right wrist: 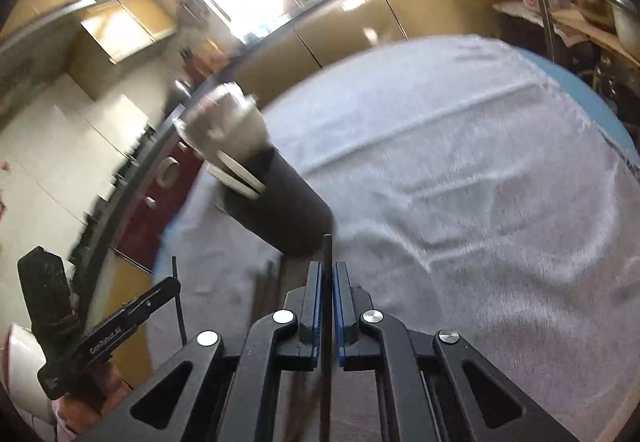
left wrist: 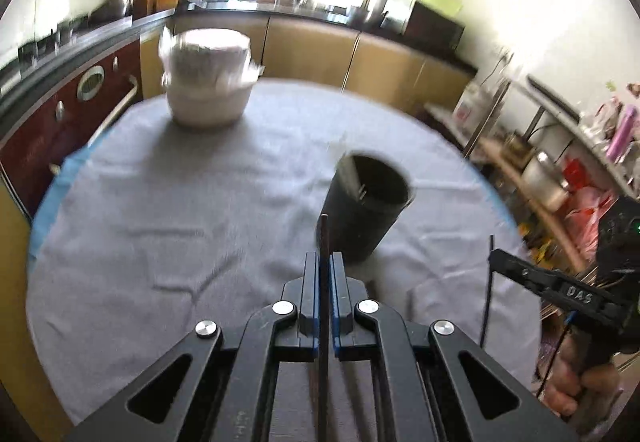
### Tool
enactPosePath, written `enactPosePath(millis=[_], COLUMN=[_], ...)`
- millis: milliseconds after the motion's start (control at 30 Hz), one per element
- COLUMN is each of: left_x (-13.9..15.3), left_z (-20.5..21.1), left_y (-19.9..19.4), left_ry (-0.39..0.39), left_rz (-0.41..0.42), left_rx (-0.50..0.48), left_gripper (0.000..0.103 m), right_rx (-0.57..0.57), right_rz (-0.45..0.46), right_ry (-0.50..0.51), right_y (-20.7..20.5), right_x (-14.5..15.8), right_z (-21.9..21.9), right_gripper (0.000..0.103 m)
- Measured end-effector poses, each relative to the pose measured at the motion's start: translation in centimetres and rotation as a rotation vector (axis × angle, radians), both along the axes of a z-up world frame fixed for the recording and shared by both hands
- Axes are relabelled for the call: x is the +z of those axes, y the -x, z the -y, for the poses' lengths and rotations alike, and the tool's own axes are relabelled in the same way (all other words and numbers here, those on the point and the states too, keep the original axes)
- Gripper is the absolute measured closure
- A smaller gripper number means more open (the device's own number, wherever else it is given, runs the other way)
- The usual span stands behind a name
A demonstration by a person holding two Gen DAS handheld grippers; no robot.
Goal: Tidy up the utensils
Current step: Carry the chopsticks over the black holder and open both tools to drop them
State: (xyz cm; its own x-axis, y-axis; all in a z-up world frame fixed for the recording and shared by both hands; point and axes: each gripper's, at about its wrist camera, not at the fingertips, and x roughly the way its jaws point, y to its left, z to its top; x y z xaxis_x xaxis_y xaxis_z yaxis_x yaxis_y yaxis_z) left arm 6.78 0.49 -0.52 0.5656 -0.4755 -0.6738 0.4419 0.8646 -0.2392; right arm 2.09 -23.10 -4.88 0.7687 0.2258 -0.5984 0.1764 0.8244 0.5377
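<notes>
My left gripper (left wrist: 324,260) is shut on a thin dark chopstick (left wrist: 323,238) that sticks up between its blue pads, just in front of a black utensil cup (left wrist: 366,207) standing on the grey tablecloth (left wrist: 180,209). My right gripper (right wrist: 328,268) is shut on another dark chopstick (right wrist: 327,254), close to the same black cup (right wrist: 280,201), which looks tilted in this view. Pale utensil handles (right wrist: 240,171) stick out of the cup's mouth. The right gripper's body also shows at the right edge of the left wrist view (left wrist: 560,286).
A white pot with a lid (left wrist: 208,77) stands at the far side of the round table. More dark sticks (right wrist: 268,282) lie on the cloth by the cup. Kitchen cabinets (left wrist: 360,57) ring the table, with a cluttered shelf rack (left wrist: 560,161) to the right.
</notes>
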Motion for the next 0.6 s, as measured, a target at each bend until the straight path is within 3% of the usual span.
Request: enactPosePath(millis=[233,600], left_x=[4.0,6.6], left_z=[0.6,1.1], left_y=[1.4,1.7], left_ry=[0.073,0.123], left_rz=[0.137,0.177], left_rx=[-0.025,-0.047], left_gripper=[0.098,0.099], right_rx=[-0.027,-0.067], right_rz=[0.184,0.317], right_ry=[0.051,0.127], right_y=[1.5,2.5], right_x=[4.9,8.9], right_z=[-1.2,-2.5], right_gripper=[0.097,0.097])
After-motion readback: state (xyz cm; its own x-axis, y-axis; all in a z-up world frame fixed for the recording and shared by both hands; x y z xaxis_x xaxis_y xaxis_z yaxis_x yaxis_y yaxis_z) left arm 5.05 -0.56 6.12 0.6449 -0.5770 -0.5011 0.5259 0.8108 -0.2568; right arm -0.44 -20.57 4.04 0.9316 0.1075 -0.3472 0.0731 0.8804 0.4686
